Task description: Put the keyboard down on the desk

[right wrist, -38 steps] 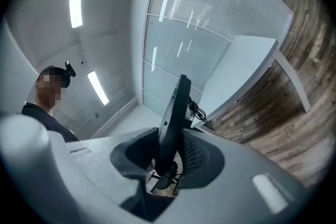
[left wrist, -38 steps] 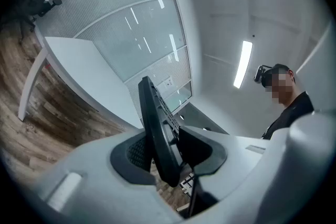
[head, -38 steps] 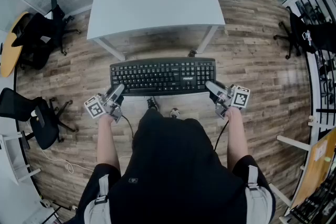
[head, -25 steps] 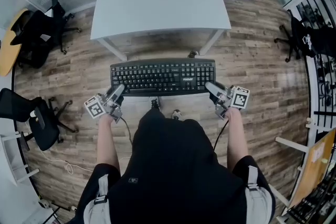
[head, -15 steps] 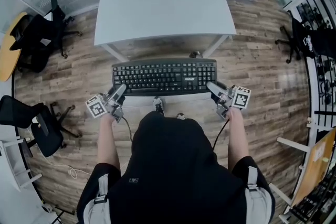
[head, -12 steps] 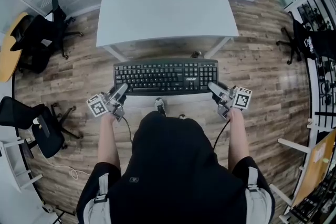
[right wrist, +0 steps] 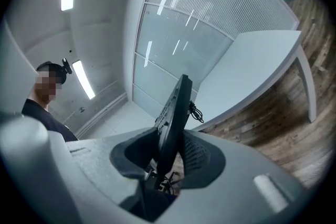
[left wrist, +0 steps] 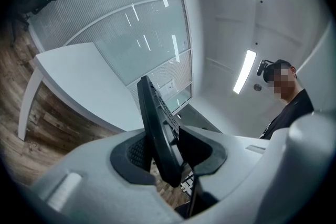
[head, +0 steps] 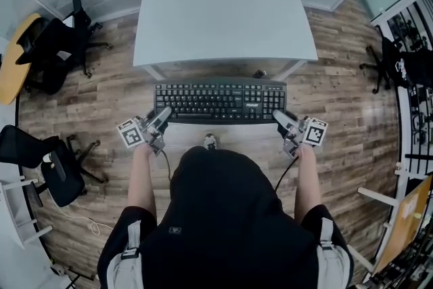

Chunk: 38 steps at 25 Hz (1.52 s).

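A black keyboard [head: 220,101] hangs level in the air just short of the near edge of the white desk [head: 223,3]. My left gripper [head: 162,116] is shut on the keyboard's near left corner, and my right gripper [head: 279,118] is shut on its near right corner. In the left gripper view the keyboard [left wrist: 155,123] stands edge-on between the dark pads of the left gripper [left wrist: 168,157]. The right gripper view likewise has the keyboard [right wrist: 173,118] pinched in the right gripper [right wrist: 168,157], its cable dangling behind.
Black office chairs stand at the left [head: 51,51] and lower left [head: 40,159], another at the right [head: 399,57]. A round wooden table [head: 13,57] sits at the far left. The floor is wood plank [head: 338,91]. Glass partitions rise behind the desk.
The keyboard and both grippers have moved forward toward the desk, whose near edge now lies just beyond the keyboard. Both grips are unchanged.
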Each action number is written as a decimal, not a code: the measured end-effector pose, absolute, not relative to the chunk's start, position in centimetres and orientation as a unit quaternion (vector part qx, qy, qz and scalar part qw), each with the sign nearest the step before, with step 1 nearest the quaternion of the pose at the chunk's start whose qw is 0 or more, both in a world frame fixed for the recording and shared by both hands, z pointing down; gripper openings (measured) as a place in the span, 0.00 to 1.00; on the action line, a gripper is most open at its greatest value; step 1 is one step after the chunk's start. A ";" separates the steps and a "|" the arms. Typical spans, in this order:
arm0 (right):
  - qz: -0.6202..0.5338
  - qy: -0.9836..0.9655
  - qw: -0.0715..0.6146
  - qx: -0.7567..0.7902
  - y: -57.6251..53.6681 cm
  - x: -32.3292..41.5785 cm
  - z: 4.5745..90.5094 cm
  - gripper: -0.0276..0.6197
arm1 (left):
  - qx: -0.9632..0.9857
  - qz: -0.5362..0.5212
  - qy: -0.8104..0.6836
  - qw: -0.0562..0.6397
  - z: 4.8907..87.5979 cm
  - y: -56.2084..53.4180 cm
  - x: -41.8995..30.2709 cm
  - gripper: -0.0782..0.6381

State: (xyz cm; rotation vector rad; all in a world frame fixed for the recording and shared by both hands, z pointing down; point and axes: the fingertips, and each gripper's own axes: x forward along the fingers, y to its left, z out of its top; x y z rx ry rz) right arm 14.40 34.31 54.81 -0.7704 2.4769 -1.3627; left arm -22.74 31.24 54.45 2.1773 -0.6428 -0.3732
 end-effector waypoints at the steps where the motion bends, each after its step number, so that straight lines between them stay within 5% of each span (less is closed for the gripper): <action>1: -0.462 0.841 0.104 -0.263 34.0 14.2 54.9 0.24 | 0.864 -0.148 -0.255 0.409 54.6 31.0 -23.0 0.31; 22: -0.464 0.840 0.092 -0.265 30.5 14.0 56.9 0.24 | 0.868 -0.134 -0.261 0.401 55.6 28.2 -23.0 0.31; 38: -0.485 0.849 0.057 -0.204 15.3 23.0 56.8 0.25 | 0.840 -0.137 -0.341 0.399 54.5 18.1 -14.0 0.31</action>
